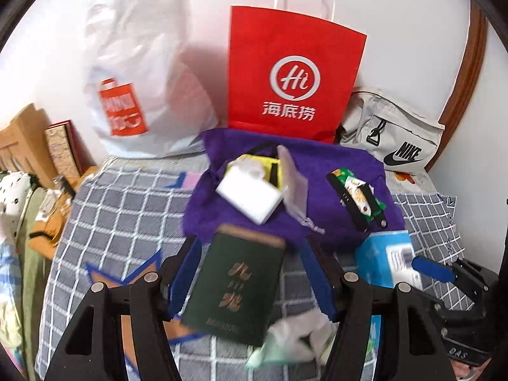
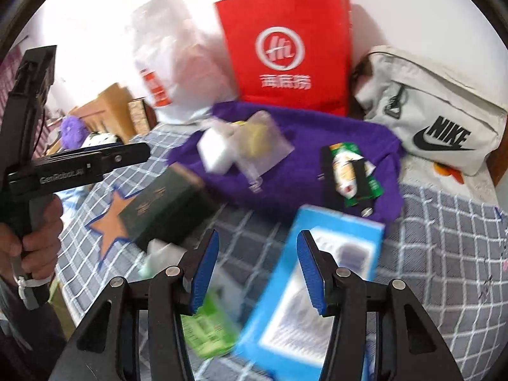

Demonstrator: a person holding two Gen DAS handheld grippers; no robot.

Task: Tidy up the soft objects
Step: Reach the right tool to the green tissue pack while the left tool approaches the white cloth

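Left gripper [image 1: 250,273]: black frame, blue ribbed pads; jaws spread apart over a dark green box [image 1: 235,289], rigid, rectangular, gold lettering. The pads stand clear of the box sides, nothing gripped.

Right gripper [image 2: 257,273]: same build; jaws parted and released, hanging above a light blue carton [image 2: 317,273], glossy card, tilted and blurred. No pad contact visible.

Near left of the blue carton: a green printed packet [image 2: 209,327] and crumpled white and pale green soft plastic [image 1: 295,333], thin and wrinkled.

Checked bedspread [image 1: 111,222]: grey woven cloth with a white grid and an orange star patch edged in blue; everything lies on it.

A hand [image 2: 35,238] at far left grips the handle of the left gripper.

Middle: purple cloth bag [image 1: 333,187], soft, matte, lying flat. On it: a white rectangular block [image 1: 250,195]; a yellow item inside a frosted clear pouch [image 1: 292,184]; a green snack sachet [image 1: 358,193] lying across a black strap.

Far, against the white wall, left to right: white plastic shopping bag [image 1: 139,73], limp, with an orange-red print; red paper bag [image 1: 295,73], stiff, upright, white twisted handles; pale grey fabric Nike pouch [image 1: 390,133], slumped, zip pull showing.
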